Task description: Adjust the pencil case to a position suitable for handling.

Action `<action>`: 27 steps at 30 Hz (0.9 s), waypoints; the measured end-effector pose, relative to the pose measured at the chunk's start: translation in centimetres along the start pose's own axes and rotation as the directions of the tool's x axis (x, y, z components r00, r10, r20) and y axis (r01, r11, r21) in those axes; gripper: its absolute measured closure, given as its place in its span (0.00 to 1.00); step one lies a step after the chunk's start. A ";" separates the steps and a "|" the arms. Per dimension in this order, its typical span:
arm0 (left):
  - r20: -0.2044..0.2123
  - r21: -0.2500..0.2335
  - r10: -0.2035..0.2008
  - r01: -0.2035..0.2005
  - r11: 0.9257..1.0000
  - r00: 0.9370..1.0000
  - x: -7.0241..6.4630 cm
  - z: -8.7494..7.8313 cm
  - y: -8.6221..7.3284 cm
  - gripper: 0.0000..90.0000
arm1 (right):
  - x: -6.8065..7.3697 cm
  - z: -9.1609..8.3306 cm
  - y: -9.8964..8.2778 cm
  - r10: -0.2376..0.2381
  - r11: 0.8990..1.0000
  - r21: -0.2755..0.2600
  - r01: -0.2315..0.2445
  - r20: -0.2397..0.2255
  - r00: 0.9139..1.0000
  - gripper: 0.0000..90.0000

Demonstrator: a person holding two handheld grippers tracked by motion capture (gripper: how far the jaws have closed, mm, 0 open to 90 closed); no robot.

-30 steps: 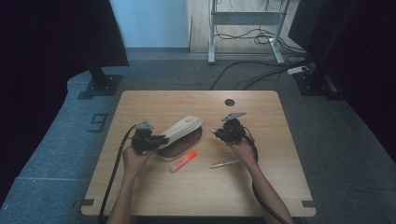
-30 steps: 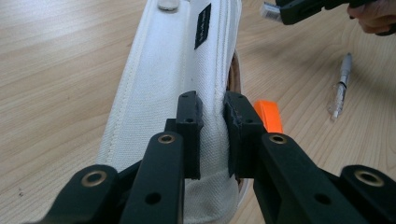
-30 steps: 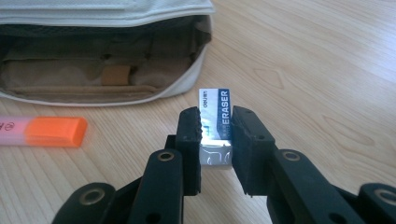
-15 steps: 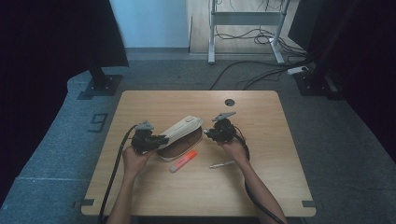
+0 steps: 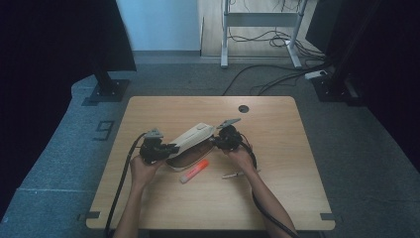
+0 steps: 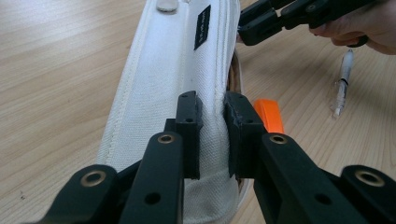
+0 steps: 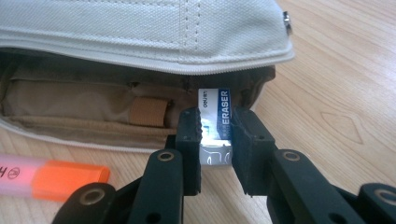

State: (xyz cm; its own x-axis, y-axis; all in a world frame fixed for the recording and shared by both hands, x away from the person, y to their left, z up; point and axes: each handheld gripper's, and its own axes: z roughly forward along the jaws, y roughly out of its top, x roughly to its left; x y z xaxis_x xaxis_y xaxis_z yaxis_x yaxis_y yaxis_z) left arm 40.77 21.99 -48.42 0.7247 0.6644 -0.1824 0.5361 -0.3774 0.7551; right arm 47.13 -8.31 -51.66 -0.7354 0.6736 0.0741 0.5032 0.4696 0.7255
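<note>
A white canvas pencil case (image 5: pixel 190 139) lies open on the wooden table (image 5: pixel 277 198), its brown lining (image 7: pixel 93 105) showing. My left gripper (image 5: pixel 168 148) is shut on the raised lid's edge (image 6: pixel 212 135), holding the case open. My right gripper (image 5: pixel 216 140) is shut on a white and blue eraser (image 7: pixel 215 126) at the case's mouth, its top end just under the lid (image 7: pixel 140 32). The right gripper's jaws show in the left gripper view (image 6: pixel 261 23) at the case's far end.
An orange and pink highlighter (image 5: pixel 194 171) lies on the table just in front of the case, also seen beside the jaws (image 7: pixel 46 179). A thin pen (image 5: pixel 236 174) lies to its right. A round cable hole (image 5: pixel 243 108) sits near the table's back edge.
My right gripper has moved left with the eraser, from beside the case to its open mouth. The left gripper and the case have stayed in place.
</note>
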 end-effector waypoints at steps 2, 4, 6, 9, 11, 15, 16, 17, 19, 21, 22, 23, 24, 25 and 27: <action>0.003 0.000 -0.002 0.002 1.000 1.000 0.0 0.0 0.0 0.85 | 0.1 0.3 0.1 0.003 1.000 0.005 -0.003 -0.002 1.000 0.80; 0.007 -0.001 -0.003 0.003 1.000 1.000 -0.1 0.0 0.0 0.85 | 0.1 0.6 0.3 0.002 1.000 0.005 -0.002 -0.002 1.000 0.80; 0.009 -0.001 -0.001 0.001 1.000 1.000 -0.1 0.1 0.0 0.85 | 0.2 0.9 0.4 0.000 1.000 0.006 0.000 -0.003 1.000 0.80; 0.011 0.000 -0.001 0.001 1.000 1.000 -0.1 0.1 0.0 0.85 | 0.3 1.3 0.6 -0.009 1.000 0.009 0.009 0.000 1.000 0.80; 0.011 -0.001 -0.002 0.002 1.000 1.000 -0.1 0.1 0.0 0.85 | 0.3 1.6 0.6 -0.009 1.000 0.008 0.009 0.002 1.000 0.80; 0.013 -0.002 -0.003 0.003 1.000 1.000 -0.1 0.1 0.0 0.85 | 0.4 2.2 0.8 -0.005 1.000 0.015 0.005 0.004 1.000 0.80; 0.013 -0.002 -0.004 0.004 1.000 1.000 -0.1 0.1 0.0 0.85 | 0.4 2.3 0.8 -0.006 1.000 0.014 0.006 0.004 1.000 0.80; 0.014 -0.001 -0.004 0.004 1.000 1.000 -0.1 0.1 0.0 0.85 | 0.4 2.4 0.9 -0.004 1.000 0.014 0.004 0.004 1.000 0.80; 0.017 -0.001 -0.003 0.003 1.000 1.000 -0.1 0.1 0.0 0.85 | 0.4 2.7 1.0 -0.005 1.000 0.014 0.005 0.006 1.000 0.80; 0.018 -0.001 -0.003 0.003 1.000 1.000 -0.1 0.0 0.0 0.85 | 0.4 2.9 1.1 -0.008 1.000 0.012 0.008 0.008 1.000 0.80; 0.019 -0.002 -0.003 0.003 1.000 1.000 -0.1 0.0 0.0 0.85 | 0.4 3.0 1.1 -0.008 1.000 0.011 0.008 0.009 1.000 0.80; 0.020 -0.001 -0.004 0.004 1.000 1.000 -0.1 0.1 0.0 0.85 | 0.4 3.0 1.2 -0.006 1.000 0.010 0.006 0.009 1.000 0.80; 0.020 -0.001 -0.004 0.004 1.000 1.000 -0.1 0.1 0.0 0.85 | 0.4 3.1 1.3 -0.008 1.000 0.008 0.008 0.009 1.000 0.80; 0.022 -0.001 -0.004 0.004 1.000 1.000 -0.1 0.1 0.0 0.85 | 0.4 3.2 1.3 -0.009 1.000 0.006 0.009 0.011 1.000 0.80; 0.024 -0.002 -0.004 0.004 1.000 1.000 -0.1 0.1 0.0 0.85 | 0.3 3.4 1.4 -0.011 1.000 0.006 0.011 0.011 1.000 0.79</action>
State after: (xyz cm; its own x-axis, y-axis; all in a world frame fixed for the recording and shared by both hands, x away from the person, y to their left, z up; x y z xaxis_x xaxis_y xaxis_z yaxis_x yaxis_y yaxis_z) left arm 40.72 21.89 -48.50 0.7330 0.6501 -0.2002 0.5378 -0.3736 0.7558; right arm 49.11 -5.51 -52.90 -0.7357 0.6748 0.0584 0.4979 0.4803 0.7221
